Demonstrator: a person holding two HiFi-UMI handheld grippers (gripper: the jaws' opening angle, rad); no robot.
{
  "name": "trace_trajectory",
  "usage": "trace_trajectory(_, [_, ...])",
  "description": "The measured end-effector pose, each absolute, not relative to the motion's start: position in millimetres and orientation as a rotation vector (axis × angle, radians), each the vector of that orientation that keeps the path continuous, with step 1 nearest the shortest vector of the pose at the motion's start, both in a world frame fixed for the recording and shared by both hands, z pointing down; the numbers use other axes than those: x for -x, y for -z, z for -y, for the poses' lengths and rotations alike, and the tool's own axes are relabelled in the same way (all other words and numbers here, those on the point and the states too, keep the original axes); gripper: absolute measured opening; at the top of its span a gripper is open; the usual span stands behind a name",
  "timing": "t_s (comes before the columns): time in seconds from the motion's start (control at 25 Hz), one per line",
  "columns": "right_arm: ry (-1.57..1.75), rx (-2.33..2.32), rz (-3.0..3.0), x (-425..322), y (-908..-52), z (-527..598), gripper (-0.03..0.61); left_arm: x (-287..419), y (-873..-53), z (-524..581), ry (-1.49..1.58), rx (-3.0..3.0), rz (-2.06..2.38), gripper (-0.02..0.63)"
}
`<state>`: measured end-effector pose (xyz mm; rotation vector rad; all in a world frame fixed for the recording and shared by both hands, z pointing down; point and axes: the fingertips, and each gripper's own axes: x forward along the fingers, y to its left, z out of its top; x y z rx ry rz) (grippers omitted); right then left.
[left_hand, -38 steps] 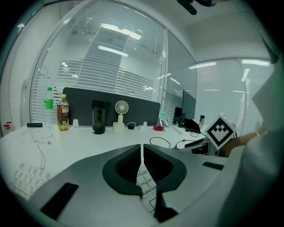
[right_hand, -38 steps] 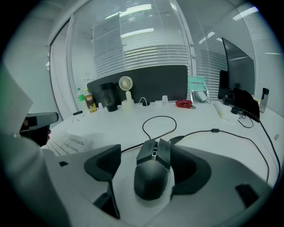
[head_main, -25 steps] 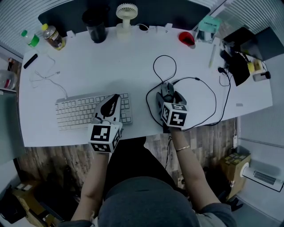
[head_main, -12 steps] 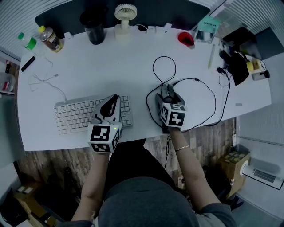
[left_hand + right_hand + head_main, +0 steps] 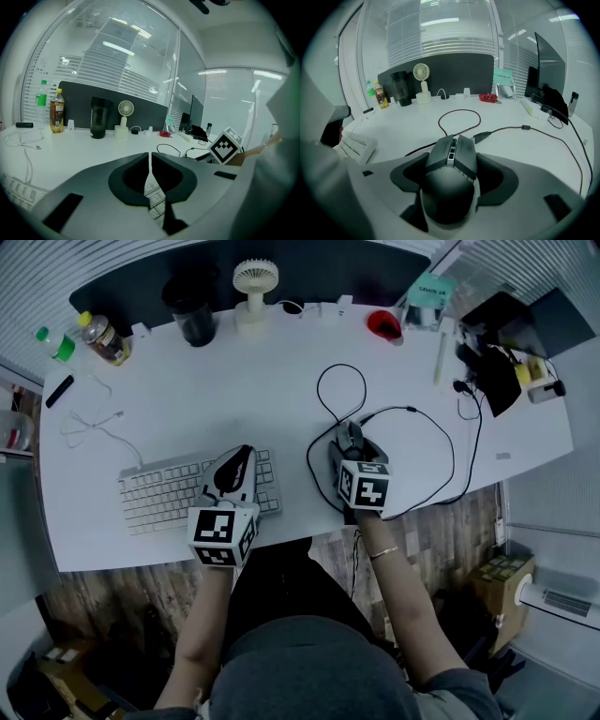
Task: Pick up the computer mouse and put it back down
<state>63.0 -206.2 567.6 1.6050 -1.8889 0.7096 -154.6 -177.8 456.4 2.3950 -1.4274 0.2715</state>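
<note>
A dark grey wired mouse rests on the white table, right of centre near the front edge; its top just shows in the head view. My right gripper straddles it, one jaw on each side. The jaws are closing, and a dark gap still shows along each side of the mouse in the right gripper view. The mouse cable loops away behind and to the right. My left gripper is shut and empty, hovering over the right end of the white keyboard; in its own view the left gripper shows its jaws meeting.
Along the table's back edge stand a black cup, a small white fan, two bottles and a red object. A white cord lies at the left. Dark gear crowds the right end.
Both grippers have kept their places. The head view has shifted slightly, so everything sits a little higher and further left in the picture.
</note>
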Motion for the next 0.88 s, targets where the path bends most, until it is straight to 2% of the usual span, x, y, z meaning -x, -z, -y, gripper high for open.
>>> trace_trajectory(0.88, [-0.671, -1.636, 1.996, -61, -519, 173, 0.305, 126, -442, 171, -0.271, -2.498, 1.340, 0.035])
